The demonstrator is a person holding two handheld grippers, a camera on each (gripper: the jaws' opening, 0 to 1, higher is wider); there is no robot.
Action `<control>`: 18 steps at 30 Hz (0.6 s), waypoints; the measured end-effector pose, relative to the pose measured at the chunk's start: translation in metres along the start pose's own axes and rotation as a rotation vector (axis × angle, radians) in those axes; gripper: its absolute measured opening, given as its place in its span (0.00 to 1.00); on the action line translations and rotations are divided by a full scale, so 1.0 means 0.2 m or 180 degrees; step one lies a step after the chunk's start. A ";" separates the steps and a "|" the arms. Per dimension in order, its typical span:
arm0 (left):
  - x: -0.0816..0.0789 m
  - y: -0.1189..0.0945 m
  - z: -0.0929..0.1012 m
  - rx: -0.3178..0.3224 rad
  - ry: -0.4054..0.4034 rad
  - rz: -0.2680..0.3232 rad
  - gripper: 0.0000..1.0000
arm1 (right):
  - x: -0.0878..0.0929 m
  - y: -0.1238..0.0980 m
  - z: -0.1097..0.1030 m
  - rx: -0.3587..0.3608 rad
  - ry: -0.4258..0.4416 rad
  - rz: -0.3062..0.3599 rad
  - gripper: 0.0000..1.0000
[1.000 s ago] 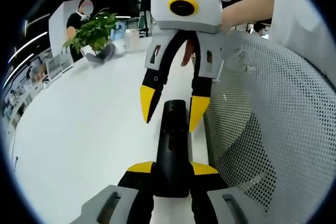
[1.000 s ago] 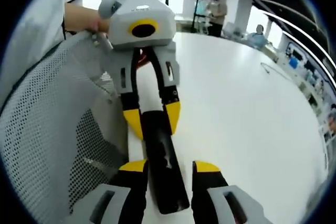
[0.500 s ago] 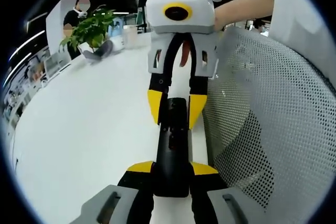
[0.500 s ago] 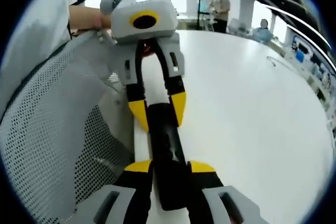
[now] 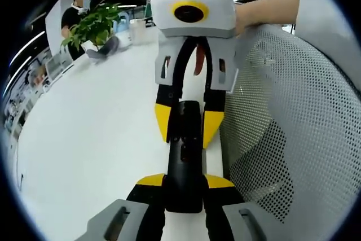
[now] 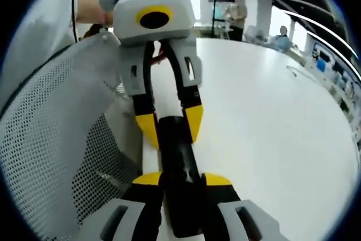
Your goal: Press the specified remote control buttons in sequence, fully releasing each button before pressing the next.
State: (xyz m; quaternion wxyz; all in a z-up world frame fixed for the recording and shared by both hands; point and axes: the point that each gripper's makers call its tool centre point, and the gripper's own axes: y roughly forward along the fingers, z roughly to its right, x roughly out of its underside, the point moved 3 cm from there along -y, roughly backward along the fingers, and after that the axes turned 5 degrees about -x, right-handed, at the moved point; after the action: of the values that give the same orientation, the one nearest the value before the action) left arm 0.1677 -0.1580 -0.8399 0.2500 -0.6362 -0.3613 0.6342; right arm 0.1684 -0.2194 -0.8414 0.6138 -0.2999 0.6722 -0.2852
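Note:
A black remote control [image 5: 183, 162] lies lengthwise near the edge of the white table [image 5: 90, 128]. My left gripper [image 5: 184, 182] is shut on its near end, yellow jaw tips against both sides. From above, my right gripper [image 5: 185, 125] reaches in, its yellow tips flanking the far end. In the right gripper view the remote control [image 6: 179, 162] sits between my right gripper's [image 6: 182, 180] jaws, which are pressed to its sides. The left gripper [image 6: 171, 128] holds the opposite end. The buttons are too dark to make out.
A grey mesh chair back [image 5: 287, 128] stands close beside the remote, also seen as the mesh chair [image 6: 51, 128]. A potted plant [image 5: 93, 23] and small items sit at the table's far end. The person's forearm [image 5: 265, 12] holds the other gripper. People stand in the background.
My right gripper has come down over the remote's far end and its jaws have narrowed from open to pressed on the remote's sides. The left gripper keeps its hold.

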 end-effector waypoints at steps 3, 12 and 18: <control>0.00 0.00 0.00 -0.0010 -0.0023 0.0014 0.24 | 0.00 0.01 -0.01 0.0049 -0.0085 -0.0085 0.23; 0.01 0.00 0.00 -0.0031 -0.0061 0.0099 0.25 | 0.01 0.00 0.01 0.0044 -0.0016 -0.0033 0.23; 0.01 0.00 -0.01 -0.0029 -0.0081 0.0161 0.25 | 0.04 -0.03 0.00 0.0064 -0.0023 -0.0078 0.23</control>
State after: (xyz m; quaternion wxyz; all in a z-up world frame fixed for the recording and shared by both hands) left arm 0.1686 -0.1558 -0.8406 0.2264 -0.6382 -0.3512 0.6466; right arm 0.1689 -0.2300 -0.8416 0.6157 -0.3029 0.6634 -0.2984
